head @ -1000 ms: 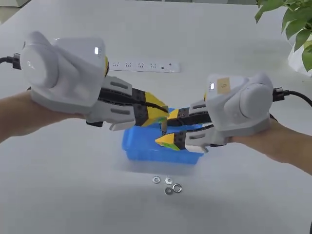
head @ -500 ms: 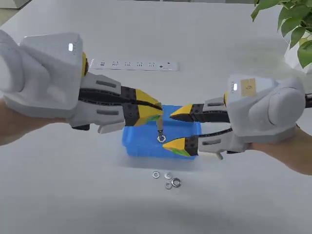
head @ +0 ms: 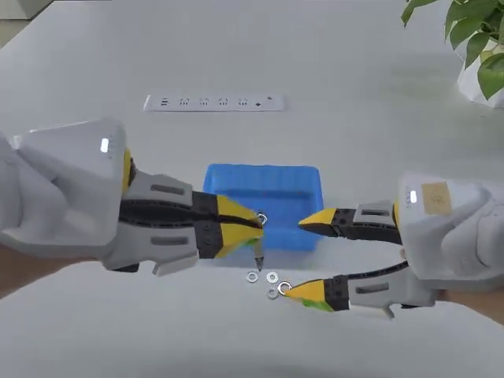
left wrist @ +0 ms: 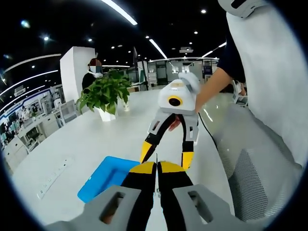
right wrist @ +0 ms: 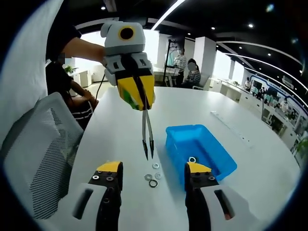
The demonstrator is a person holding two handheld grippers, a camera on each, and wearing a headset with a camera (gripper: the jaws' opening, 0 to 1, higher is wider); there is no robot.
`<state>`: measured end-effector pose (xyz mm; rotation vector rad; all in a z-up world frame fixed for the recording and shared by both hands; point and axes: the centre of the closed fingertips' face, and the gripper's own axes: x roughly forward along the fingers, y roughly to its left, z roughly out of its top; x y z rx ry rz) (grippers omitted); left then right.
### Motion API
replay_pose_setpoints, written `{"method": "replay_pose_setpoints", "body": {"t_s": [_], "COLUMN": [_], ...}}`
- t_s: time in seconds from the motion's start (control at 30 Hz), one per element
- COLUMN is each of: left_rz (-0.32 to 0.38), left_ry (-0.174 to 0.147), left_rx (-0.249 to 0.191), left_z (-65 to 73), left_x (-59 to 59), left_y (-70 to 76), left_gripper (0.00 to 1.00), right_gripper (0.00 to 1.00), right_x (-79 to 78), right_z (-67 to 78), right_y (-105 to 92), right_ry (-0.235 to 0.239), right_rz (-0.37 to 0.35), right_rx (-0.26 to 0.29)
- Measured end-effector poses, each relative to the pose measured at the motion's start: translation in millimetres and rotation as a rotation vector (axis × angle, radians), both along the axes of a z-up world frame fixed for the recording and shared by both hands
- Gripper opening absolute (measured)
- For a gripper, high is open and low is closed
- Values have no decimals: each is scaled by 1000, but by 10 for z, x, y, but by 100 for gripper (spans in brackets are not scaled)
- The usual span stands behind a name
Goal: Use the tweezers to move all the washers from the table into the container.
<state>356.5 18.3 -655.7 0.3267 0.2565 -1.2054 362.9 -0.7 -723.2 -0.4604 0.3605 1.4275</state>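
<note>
The left tongs [head: 250, 227], white-bodied with black arms and yellow tips, are closed tight on the thin grey metal tweezers [head: 257, 253], which hang point-down from between the tips; in the right gripper view the two points of the tweezers [right wrist: 147, 134] stand slightly apart, low over the white worktop [head: 354, 118] and just beside the nearest washer; whether they touch the surface cannot be told.

Four small round silver metal washers [head: 272, 277] lie in a close cluster on the worktop, just in front of the near wall of the shallow rectangular blue plastic container [head: 276, 185]; a single washer [right wrist: 192, 159] lies on the floor of the container, close to the wall nearest the cluster.

The right tongs [head: 305, 256], of the same white, black and yellow make, are spread wide and grip nothing; in the head view one yellow tip sits at the near right corner of the container and the other right at the cluster, though contact with a washer cannot be told; in the right gripper view the washers lie just ahead of the gap between its jaws.

The two tongs face each other across the cluster, the left from the person's left and the right from the person's right.

A long white power strip [head: 214, 102] lies flat on the worktop beyond the container, well apart from it; a green leafy plant [head: 472, 31] stands at the far right edge.
</note>
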Motion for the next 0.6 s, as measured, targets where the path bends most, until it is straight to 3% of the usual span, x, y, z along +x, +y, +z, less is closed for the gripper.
{"method": "replay_pose_setpoints", "body": {"t_s": [0.03, 0.1, 0.4, 0.6], "left_rz": [10, 12, -9, 6], "left_ry": [21, 21, 44, 44], "left_rx": [-27, -40, 15, 21], "left_z": [-3, -26, -283, -342], "left_x": [-12, -27, -66, -87], "left_y": [-31, -73, -163, -182], "left_gripper": [5, 5, 5, 5], "right_gripper": [53, 54, 61, 65], "right_x": [-20, -53, -161, -202], "right_z": [-11, -41, -185, -268], "right_y": [-20, -69, -256, -314], "right_ry": [11, 20, 75, 97], "right_rz": [-2, -12, -88, -121], "right_rx": [-1, -1, -7, -25]}}
